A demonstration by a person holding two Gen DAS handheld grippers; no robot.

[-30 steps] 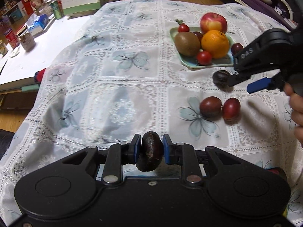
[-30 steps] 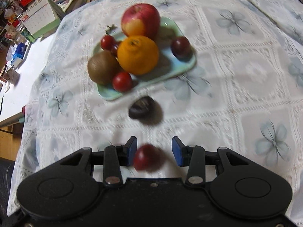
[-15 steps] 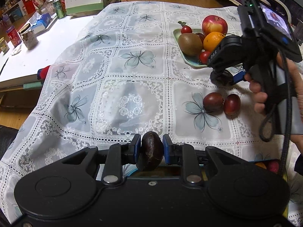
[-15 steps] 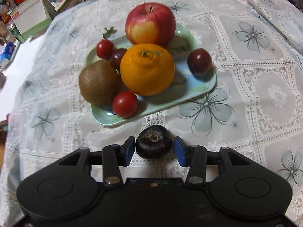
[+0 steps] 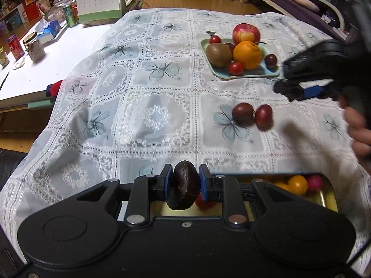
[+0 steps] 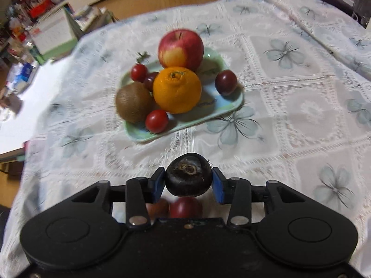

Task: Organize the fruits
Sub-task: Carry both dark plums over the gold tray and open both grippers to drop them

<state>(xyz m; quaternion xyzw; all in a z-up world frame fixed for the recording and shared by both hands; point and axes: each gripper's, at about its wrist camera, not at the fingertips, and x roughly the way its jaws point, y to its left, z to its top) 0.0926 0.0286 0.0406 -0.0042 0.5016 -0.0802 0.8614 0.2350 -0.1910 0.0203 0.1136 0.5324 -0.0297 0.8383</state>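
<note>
Both your grippers hold dark fruit above the lace-covered counter (image 5: 162,106).

Your left gripper (image 5: 183,183) jaws clamp a dark oval fruit (image 5: 184,188); your right gripper (image 6: 189,181) jaws clamp a round black fruit (image 6: 189,173). The pale green rectangular plate (image 6: 139,136) holds a red apple (image 6: 180,48), orange (image 6: 177,89), kiwi (image 6: 133,102) and small red fruits.

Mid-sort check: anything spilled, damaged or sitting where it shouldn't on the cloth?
No spill or damage shows. Two reddish fruits lie loose on the tablecloth, off the green plate. The left gripper and right gripper each clamp a dark fruit. The right view is blurred.
</note>
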